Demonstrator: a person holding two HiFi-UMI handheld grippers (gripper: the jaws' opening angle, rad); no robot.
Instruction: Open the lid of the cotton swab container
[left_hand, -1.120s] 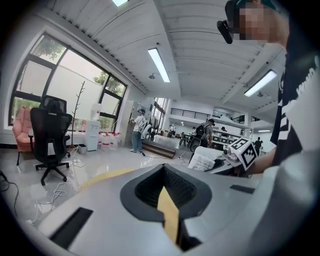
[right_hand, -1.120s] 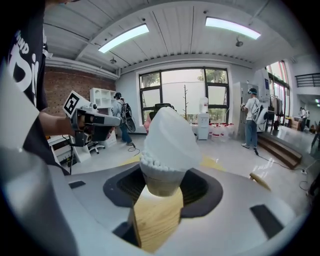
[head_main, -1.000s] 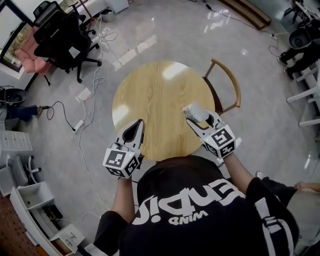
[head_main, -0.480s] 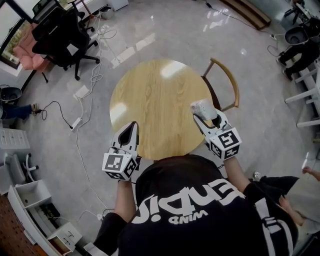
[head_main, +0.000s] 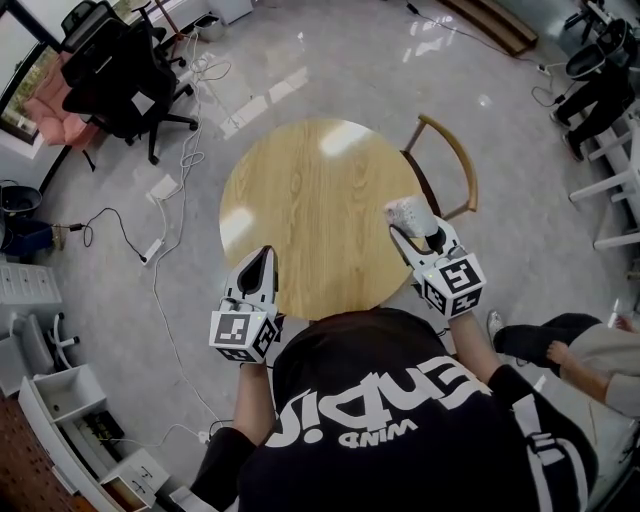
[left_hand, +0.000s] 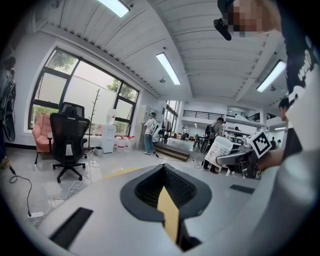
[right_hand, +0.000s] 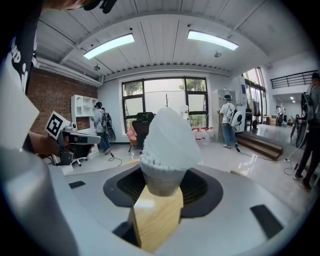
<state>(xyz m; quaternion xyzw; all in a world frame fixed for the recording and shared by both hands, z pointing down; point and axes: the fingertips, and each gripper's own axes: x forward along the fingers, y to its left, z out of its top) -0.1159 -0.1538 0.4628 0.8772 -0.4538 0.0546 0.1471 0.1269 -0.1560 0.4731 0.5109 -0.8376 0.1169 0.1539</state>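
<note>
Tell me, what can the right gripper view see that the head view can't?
Only the right gripper view: white swab tips inside the container, and ceiling lights. Only the head view: the table's whole round top and the right gripper's marker cube. Both: the container clamped in that gripper, and the left gripper.

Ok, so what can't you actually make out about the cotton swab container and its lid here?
- Base of the cotton swab container: right gripper view, hidden between the jaws of the right gripper.
- Hinge or catch of the lid: right gripper view, none shows on this side; head view, too small.
- Number of swabs: right gripper view, the frosted lid blurs them.
</note>
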